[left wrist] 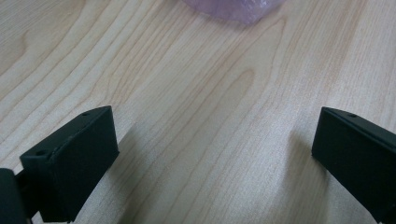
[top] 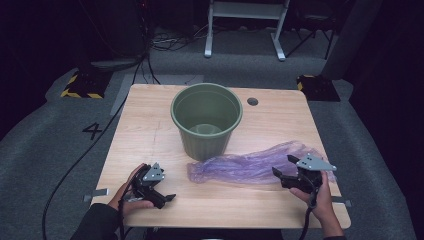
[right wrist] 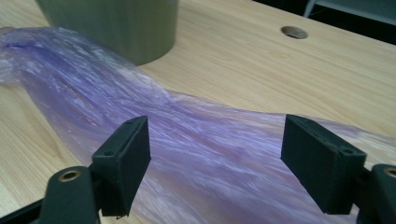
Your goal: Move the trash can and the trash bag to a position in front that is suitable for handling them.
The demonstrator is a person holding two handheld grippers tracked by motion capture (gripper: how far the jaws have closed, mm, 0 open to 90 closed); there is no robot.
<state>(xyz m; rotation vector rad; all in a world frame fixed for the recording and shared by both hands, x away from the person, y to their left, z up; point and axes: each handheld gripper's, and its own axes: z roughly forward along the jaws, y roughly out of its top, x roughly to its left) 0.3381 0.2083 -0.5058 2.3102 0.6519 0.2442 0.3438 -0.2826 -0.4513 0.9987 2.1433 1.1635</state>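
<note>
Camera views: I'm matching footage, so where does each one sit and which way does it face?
High view: above the person's side, looking forward and down at the table; forearms, both grippers.
Left gripper view: on the left gripper, facing bare wood; open jaws.
Right gripper view: on the right gripper, facing the purple bag; open jaws.
Shared: the bag, in all.

I see a thin, crinkled, glossy purple plastic bag (top: 250,164) on my pale matt wood-grain table (top: 150,140), a ribbed matt green plastic pot (top: 206,120), and matt black jaws.
</note>
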